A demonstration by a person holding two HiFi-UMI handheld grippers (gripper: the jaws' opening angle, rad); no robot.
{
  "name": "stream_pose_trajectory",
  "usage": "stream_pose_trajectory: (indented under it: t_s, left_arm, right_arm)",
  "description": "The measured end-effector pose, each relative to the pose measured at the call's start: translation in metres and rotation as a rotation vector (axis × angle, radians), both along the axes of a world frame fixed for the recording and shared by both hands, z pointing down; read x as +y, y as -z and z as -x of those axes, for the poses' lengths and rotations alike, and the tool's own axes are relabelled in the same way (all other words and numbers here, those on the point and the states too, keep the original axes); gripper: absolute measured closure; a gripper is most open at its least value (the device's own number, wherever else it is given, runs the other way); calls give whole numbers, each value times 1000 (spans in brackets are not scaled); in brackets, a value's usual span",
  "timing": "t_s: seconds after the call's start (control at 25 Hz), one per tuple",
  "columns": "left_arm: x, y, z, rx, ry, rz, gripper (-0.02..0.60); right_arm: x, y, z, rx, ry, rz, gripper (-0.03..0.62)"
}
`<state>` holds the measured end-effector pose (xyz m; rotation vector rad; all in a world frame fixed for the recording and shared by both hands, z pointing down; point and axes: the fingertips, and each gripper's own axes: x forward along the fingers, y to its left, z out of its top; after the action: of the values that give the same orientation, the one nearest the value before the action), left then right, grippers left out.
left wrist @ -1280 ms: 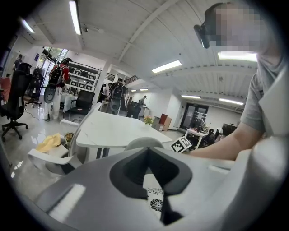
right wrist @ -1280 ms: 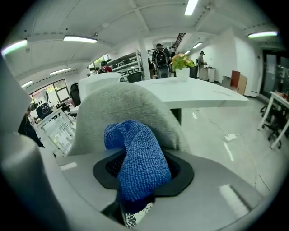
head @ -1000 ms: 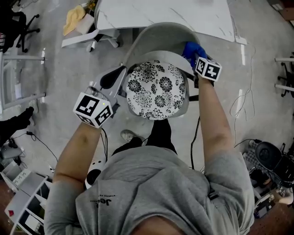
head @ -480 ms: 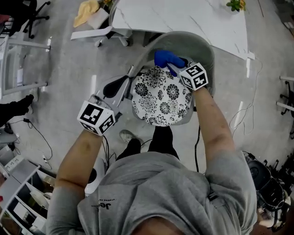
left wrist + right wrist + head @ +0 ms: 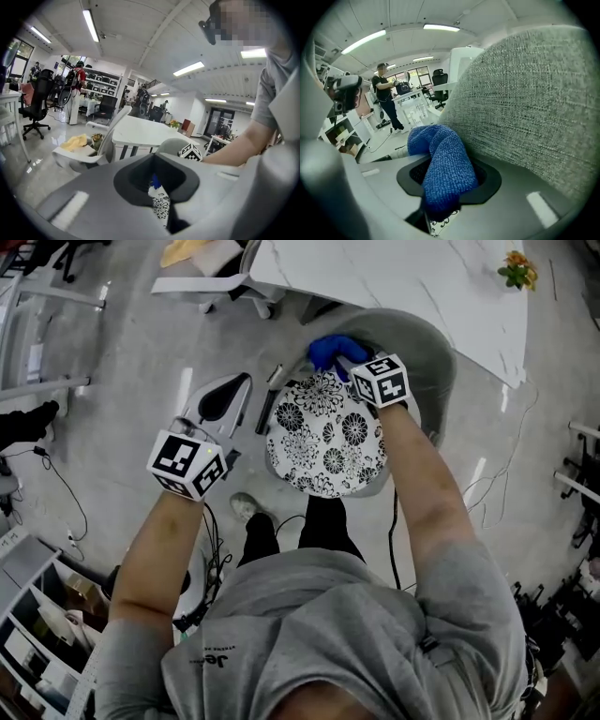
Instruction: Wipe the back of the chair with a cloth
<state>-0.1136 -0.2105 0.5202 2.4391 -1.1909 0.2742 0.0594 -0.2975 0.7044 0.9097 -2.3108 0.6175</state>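
The chair has a grey fabric backrest (image 5: 427, 348) curving round a black-and-white flowered seat cushion (image 5: 323, 437). My right gripper (image 5: 349, 360) is shut on a blue cloth (image 5: 330, 348) and holds it on the backrest's inner face, towards its left part. In the right gripper view the blue cloth (image 5: 440, 164) bulges out of the right gripper (image 5: 445, 190), with the backrest (image 5: 534, 103) filling the right side. My left gripper (image 5: 220, 401) hangs over the floor left of the seat, shut and holding nothing. The left gripper (image 5: 157, 187) looks towards the cushion (image 5: 161, 206).
A white marble-look table (image 5: 394, 277) stands just behind the chair, with a small plant (image 5: 518, 270) on its far corner. Another white chair with a yellow rag (image 5: 187, 251) is at the top left. Cables (image 5: 56, 479) trail on the floor. A person (image 5: 386, 93) stands far off.
My right gripper has slid the blue cloth leftward along the backrest's inner face. The left gripper has drifted a little left, away from the seat.
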Motion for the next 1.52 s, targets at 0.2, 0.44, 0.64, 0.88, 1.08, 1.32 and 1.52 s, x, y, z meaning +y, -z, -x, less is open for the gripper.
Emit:
stream_pose_trajectory:
  t_s: [0.2, 0.44, 0.64, 0.88, 1.08, 1.32, 1.52]
  left_arm:
    - [-5, 2, -8, 4, -17, 1, 523]
    - [-7, 9, -30, -7, -81, -9, 523]
    - [-1, 8, -53, -1, -145, 0, 523]
    - [6, 13, -69, -5, -218, -13, 523]
    - [15, 25, -75, 0, -257, -36, 523]
    - [26, 32, -66, 10, -252, -52, 523]
    - [33, 28, -53, 7, -211, -47, 523]
  right_arm:
    - [-4, 0, -13, 12, -129, 20, 461]
    - [-5, -8, -95, 14, -433, 80, 461]
    - [16, -15, -172, -47, -727, 142, 461]
    - [50, -5, -227, -91, -928, 148, 461]
    - [80, 9, -261, -105, -1031, 132, 462]
    - [96, 23, -268, -60, -994, 95, 463]
    - [75, 24, -182, 44, -524, 18, 464]
